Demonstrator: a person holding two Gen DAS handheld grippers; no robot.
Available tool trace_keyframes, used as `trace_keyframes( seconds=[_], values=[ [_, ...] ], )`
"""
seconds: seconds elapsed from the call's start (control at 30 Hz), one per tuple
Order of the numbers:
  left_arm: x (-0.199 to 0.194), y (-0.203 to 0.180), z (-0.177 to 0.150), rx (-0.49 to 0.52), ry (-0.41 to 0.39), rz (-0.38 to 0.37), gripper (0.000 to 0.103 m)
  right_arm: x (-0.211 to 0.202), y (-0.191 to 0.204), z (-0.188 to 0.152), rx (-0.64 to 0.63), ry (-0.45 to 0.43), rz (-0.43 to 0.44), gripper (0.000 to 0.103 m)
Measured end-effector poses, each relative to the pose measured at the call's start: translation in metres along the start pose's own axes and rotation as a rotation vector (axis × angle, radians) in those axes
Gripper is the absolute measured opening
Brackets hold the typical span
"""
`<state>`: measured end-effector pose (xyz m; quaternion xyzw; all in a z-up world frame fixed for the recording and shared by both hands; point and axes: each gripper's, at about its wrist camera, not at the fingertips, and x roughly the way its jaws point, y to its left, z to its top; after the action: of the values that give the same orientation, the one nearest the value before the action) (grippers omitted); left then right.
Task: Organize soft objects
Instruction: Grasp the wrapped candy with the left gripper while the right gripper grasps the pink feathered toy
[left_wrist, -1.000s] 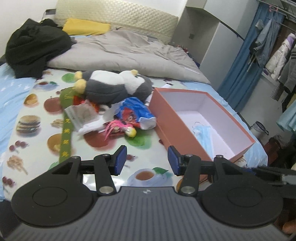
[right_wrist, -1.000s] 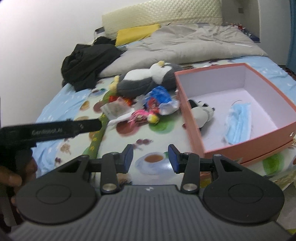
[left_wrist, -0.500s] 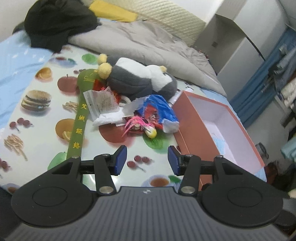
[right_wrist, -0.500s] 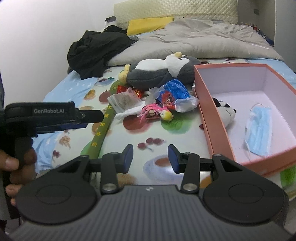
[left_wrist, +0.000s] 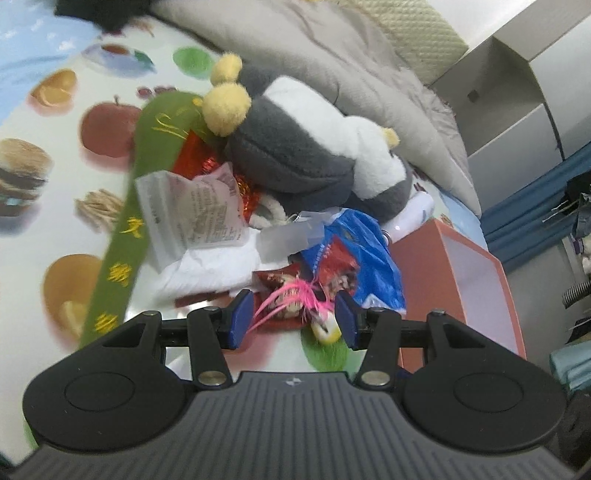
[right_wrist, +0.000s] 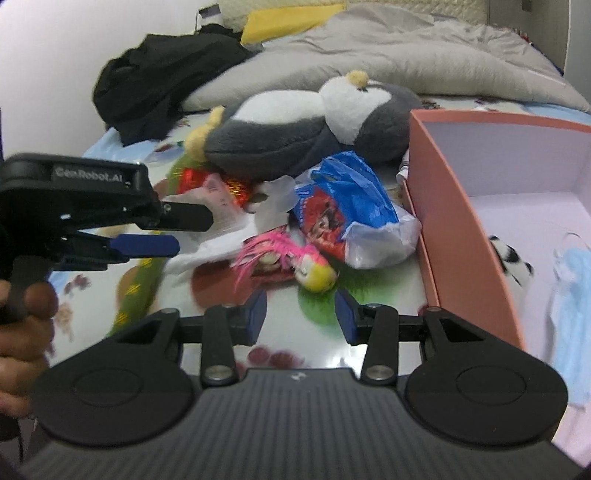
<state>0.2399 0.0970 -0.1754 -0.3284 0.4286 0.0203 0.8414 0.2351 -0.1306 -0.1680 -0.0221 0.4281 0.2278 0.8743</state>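
A pink-haired doll (left_wrist: 291, 308) (right_wrist: 284, 258) lies on the food-print sheet at the near edge of a pile. Behind it are a blue plastic bag (left_wrist: 362, 251) (right_wrist: 347, 206) and a grey-and-white plush penguin (left_wrist: 295, 155) (right_wrist: 295, 125). My left gripper (left_wrist: 293, 319) (right_wrist: 177, 232) is open and hovers just left of the doll, over white paper (left_wrist: 192, 218). My right gripper (right_wrist: 300, 314) is open, just short of the doll, with nothing in it. A pink box (left_wrist: 476, 280) (right_wrist: 436, 206) on the right holds a small panda plush (right_wrist: 511, 258) and a blue face mask (right_wrist: 572, 295).
A green embroidered sash (left_wrist: 125, 236) (right_wrist: 140, 288) runs along the pile's left side, with red foil (left_wrist: 195, 158) under the penguin. Black clothes (right_wrist: 166, 85), a grey duvet (right_wrist: 406, 55) and a yellow pillow (right_wrist: 291, 18) lie further up the bed. A person's hand (right_wrist: 22, 314) holds the left gripper.
Both grippers have come forward and down toward the pile, so the doll now sits close in front of their fingertips. The left view has rolled. The jaws kept their gaps.
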Motion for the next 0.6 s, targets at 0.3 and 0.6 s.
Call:
trace_keyframes(
  seconds=[0.3, 0.6],
  values=[
    [0.056, 0.01, 0.02, -0.071, 0.124, 0.036, 0.055, 0.057, -0.005, 0.017, -0.008, 0.092, -0.006, 0.044],
    [0.067, 0.016, 0.031, -0.153, 0.147, 0.047, 0.055, 0.069, 0.002, 0.024, -0.067, 0.119, -0.024, 0.035]
  ],
)
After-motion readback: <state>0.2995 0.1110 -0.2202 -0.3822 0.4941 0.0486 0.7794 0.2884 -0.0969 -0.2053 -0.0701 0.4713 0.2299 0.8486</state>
